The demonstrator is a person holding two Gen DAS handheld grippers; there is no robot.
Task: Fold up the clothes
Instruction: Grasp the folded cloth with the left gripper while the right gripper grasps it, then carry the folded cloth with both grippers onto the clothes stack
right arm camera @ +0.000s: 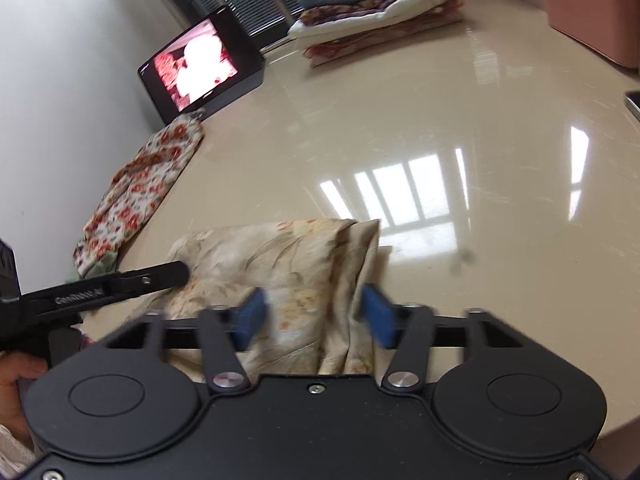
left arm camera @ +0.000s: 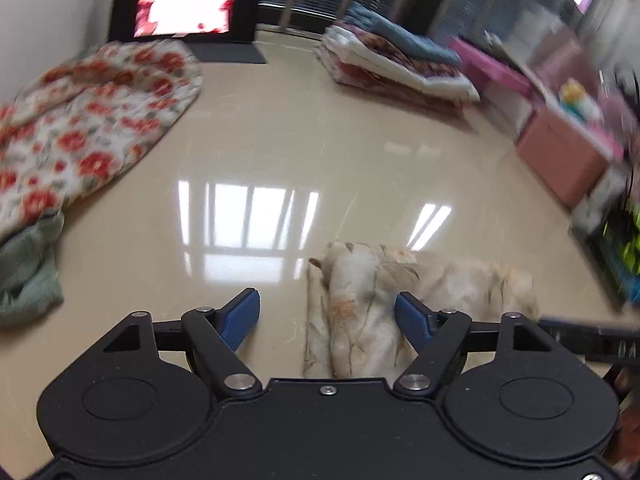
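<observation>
Bright daylight; window glare on the glossy floor (left arm camera: 320, 152), blown-out TV screen (right arm camera: 200, 68), motion blur and fisheye bending at the edges

Glossy beige desk (left arm camera: 320, 140), window glare all over the middle. Near edge: a beige leaf-print cloth (left arm camera: 400, 304), folded up. Left side has a red-flowered cloth (left arm camera: 88, 128) lying loose with a green knit thing (left arm camera: 28, 276) touching its near end. Far side: a screen (left arm camera: 184, 0), a stack of folded clothes (left arm camera: 392, 60), and a pink box (left arm camera: 560, 160) on the right.
</observation>
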